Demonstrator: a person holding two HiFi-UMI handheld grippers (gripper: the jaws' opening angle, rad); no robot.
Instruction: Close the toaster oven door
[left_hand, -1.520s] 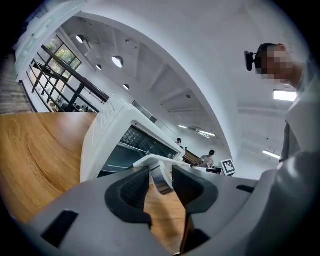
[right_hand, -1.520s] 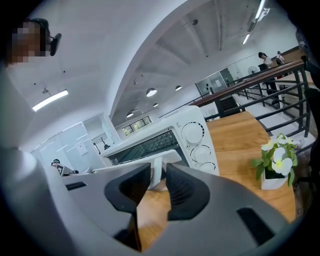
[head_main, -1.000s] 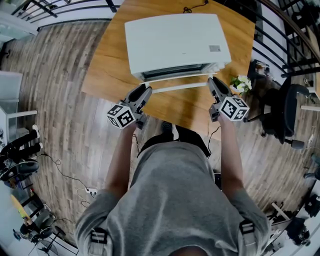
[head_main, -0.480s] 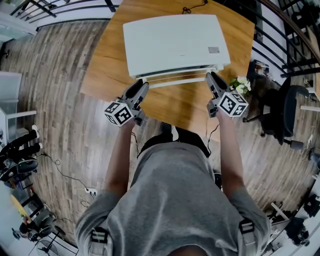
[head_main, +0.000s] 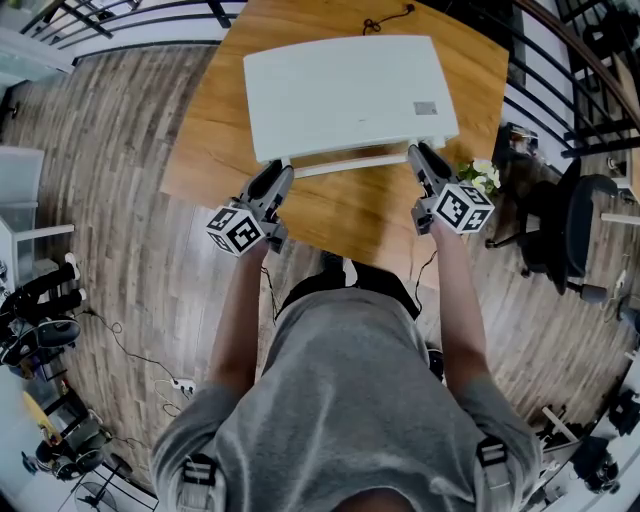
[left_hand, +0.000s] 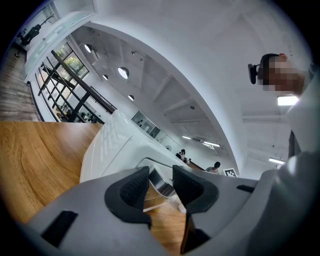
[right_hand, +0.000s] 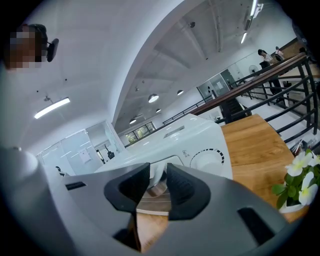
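Jaws apart and clamping nothing, the left gripper (head_main: 283, 172) and right gripper (head_main: 415, 152) sit at the two ends of the white door handle bar (head_main: 350, 163), which is tilted almost shut on the boxy white toaster oven (head_main: 345, 90). The door is hinged, stiff and glass-paned, and probably light, so push the bar, not the glass. Small white flowers (head_main: 483, 170) crowd the right side. The wooden table (head_main: 210, 130) is open to the left.

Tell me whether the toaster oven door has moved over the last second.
Yes. The door has swung up toward the toaster oven's body; the dark opening seen earlier between them no longer shows in the head view.
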